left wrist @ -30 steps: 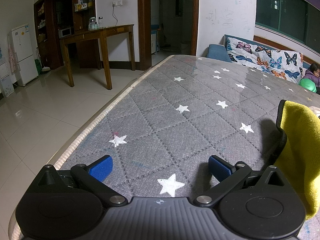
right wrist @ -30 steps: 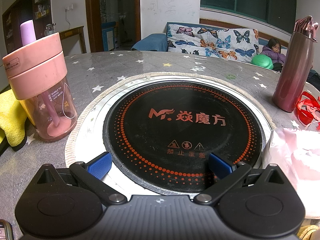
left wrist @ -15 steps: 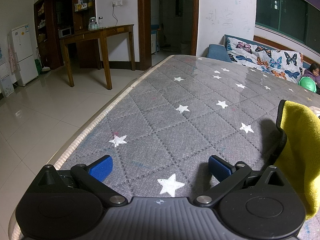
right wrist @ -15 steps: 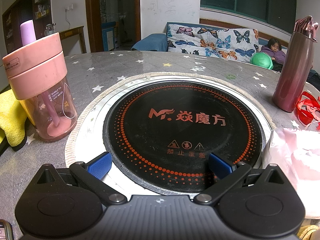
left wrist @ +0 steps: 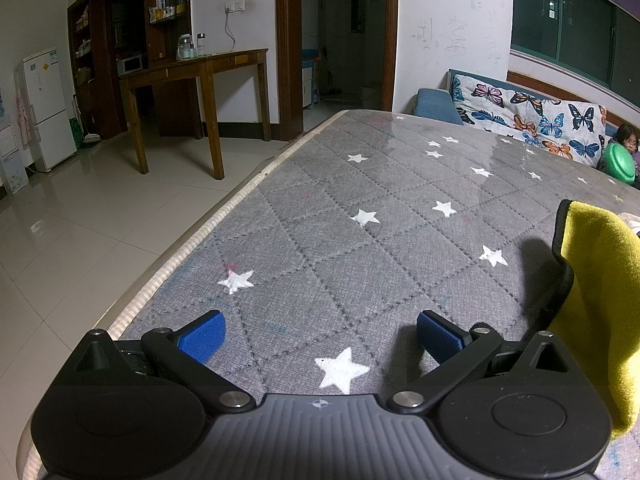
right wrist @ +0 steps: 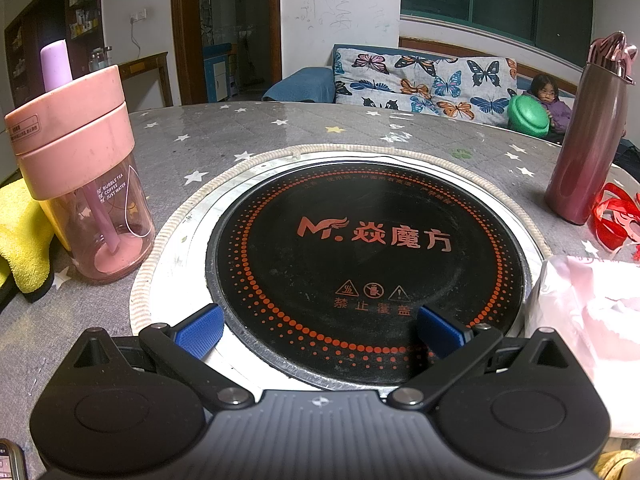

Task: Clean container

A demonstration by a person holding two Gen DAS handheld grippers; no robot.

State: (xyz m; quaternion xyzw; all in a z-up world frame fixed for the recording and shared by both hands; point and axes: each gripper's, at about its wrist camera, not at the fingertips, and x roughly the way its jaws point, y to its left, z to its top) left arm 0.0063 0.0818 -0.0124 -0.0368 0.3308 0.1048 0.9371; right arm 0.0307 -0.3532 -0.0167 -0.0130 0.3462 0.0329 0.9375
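Observation:
A pink-lidded clear cup (right wrist: 84, 184) with a lilac straw stands upright at the left of the right wrist view, a pink residue at its bottom. A yellow cloth (right wrist: 22, 236) lies just left of it and shows again at the right edge of the left wrist view as the yellow cloth (left wrist: 600, 304). My right gripper (right wrist: 320, 330) is open over the near rim of the black induction hob (right wrist: 360, 264), holding nothing. My left gripper (left wrist: 320, 338) is open above the grey star-patterned table cover (left wrist: 360, 240), left of the cloth.
A maroon flask (right wrist: 588, 136) stands at the right with red ribbon (right wrist: 614, 220) beside it. A pink plastic bag (right wrist: 588, 320) lies near right. The table's edge (left wrist: 192, 248) drops to tiled floor on the left. A person with a green ball (right wrist: 528, 116) sits on the sofa behind.
Both grippers are still. Only the green ball on the sofa has shifted a little.

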